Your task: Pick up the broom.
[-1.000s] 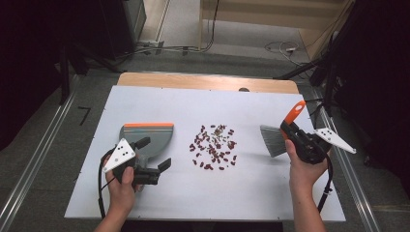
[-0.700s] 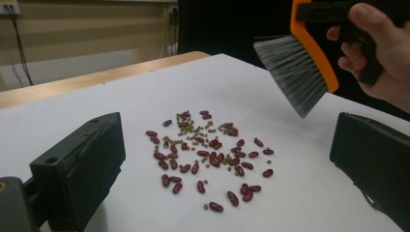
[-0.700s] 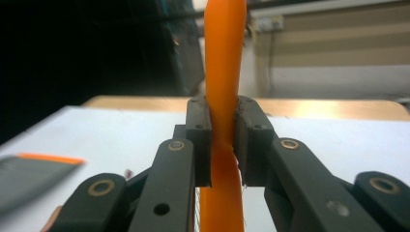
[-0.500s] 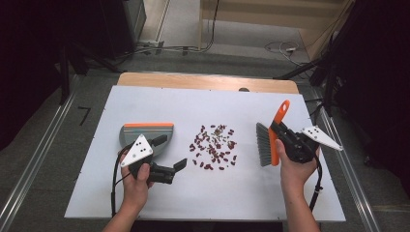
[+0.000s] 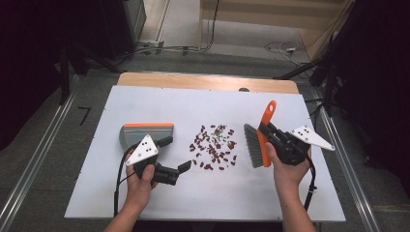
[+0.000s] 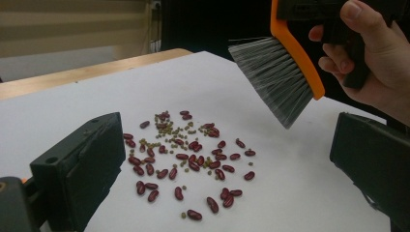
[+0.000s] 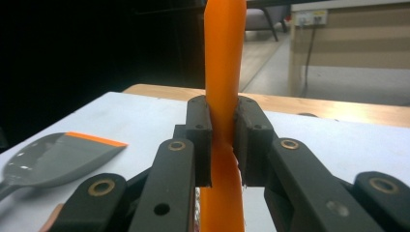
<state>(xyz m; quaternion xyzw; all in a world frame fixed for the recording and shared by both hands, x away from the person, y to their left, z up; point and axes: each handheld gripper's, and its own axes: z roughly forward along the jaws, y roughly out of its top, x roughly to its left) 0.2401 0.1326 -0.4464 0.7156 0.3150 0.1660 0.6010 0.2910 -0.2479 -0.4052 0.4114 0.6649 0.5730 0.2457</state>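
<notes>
Brush (image 7: 222,87) bristles hidden behind right gripper (image 7: 223,145), dustpan (image 7: 53,159) handle cropped

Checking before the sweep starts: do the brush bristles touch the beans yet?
Apart. The left gripper view shows the brush bristles raised, bare white table between them and the beans.

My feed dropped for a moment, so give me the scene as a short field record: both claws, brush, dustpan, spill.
right claw: shut on brush handle
brush: lifted, bristles toward the beans
left claw: open, holding nothing
dustpan: flat on table, beside left claw
beans: loose pile between dustpan and brush
table: white top
</notes>
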